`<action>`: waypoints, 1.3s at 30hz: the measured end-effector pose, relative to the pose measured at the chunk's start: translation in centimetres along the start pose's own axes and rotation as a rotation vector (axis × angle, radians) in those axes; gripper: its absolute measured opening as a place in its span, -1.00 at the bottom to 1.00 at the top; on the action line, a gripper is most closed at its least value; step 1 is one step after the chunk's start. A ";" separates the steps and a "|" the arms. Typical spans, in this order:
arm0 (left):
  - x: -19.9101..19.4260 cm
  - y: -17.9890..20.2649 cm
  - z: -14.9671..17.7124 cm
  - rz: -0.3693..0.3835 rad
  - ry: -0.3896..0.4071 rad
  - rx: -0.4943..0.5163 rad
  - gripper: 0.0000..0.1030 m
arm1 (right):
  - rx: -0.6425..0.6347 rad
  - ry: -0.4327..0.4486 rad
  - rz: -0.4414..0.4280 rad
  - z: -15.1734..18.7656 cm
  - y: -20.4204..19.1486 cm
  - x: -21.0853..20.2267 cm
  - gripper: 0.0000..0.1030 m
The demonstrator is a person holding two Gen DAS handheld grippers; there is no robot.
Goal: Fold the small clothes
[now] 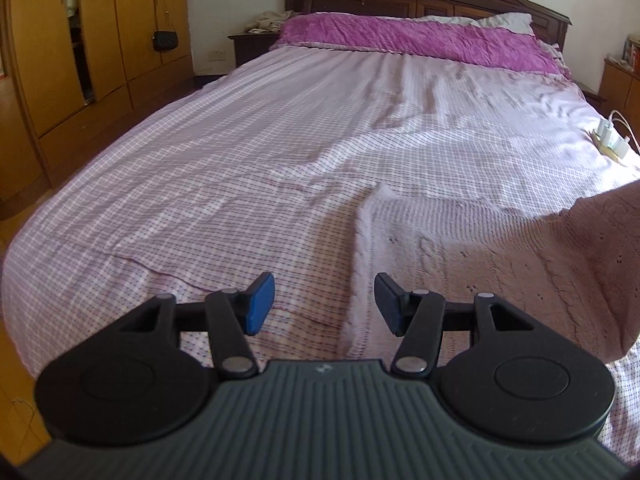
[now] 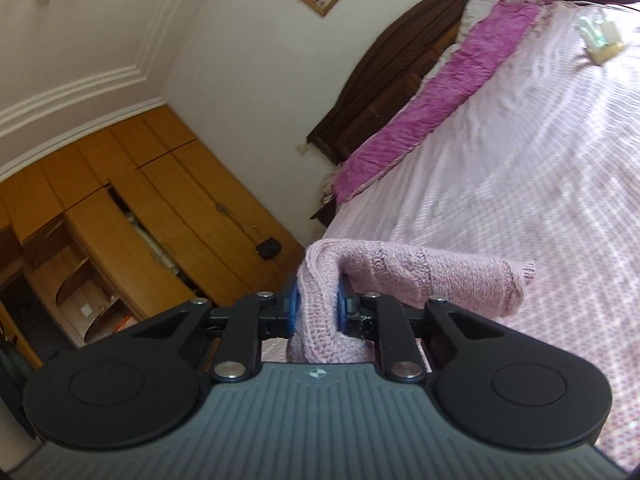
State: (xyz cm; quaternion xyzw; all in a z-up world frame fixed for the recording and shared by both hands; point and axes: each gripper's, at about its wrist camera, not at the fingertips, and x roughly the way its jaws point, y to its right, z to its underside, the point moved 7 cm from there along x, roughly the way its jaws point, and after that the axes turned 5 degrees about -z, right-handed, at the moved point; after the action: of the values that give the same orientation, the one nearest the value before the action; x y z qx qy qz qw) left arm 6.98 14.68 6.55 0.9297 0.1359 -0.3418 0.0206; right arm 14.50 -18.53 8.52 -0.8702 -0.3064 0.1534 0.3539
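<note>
Clamping the pink knit (image 2: 320,312), the right tool (image 2: 317,312) hides its bulk.

Pink knit garment (image 2: 404,280) bunched, lifted above bed; rest spread flat on bedsheet (image 1: 460,264).

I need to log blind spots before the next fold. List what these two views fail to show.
- Pink knit garment: the right wrist view shows only a bunched fold; the right gripper, shut on it, hides the rest. In the left wrist view the right edge cuts it off.
- Chargers on the bed: too small to identify in either view.
- Wardrobe contents: blurred, dark.
- Left gripper: open, empty; the bed beneath its body is hidden.
</note>
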 end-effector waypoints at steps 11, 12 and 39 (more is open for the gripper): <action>0.6 -2.3 1.0 0.007 -0.021 -0.053 0.11 | -0.116 -0.383 0.075 11.7 -1.8 10.9 -0.57; 0.7 -2.4 1.1 0.011 -0.025 -0.058 0.11 | -0.124 -0.403 0.082 12.6 -1.9 11.4 -0.55; 2.4 7.4 -0.4 0.335 -0.053 0.039 0.14 | -0.161 -0.136 0.283 8.0 1.0 -0.2 0.60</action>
State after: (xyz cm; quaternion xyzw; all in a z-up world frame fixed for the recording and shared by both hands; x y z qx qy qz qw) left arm 10.96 8.22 4.96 0.9303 -0.0282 -0.3603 0.0631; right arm 10.87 -15.05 2.25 -0.9179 -0.2153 0.2350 0.2364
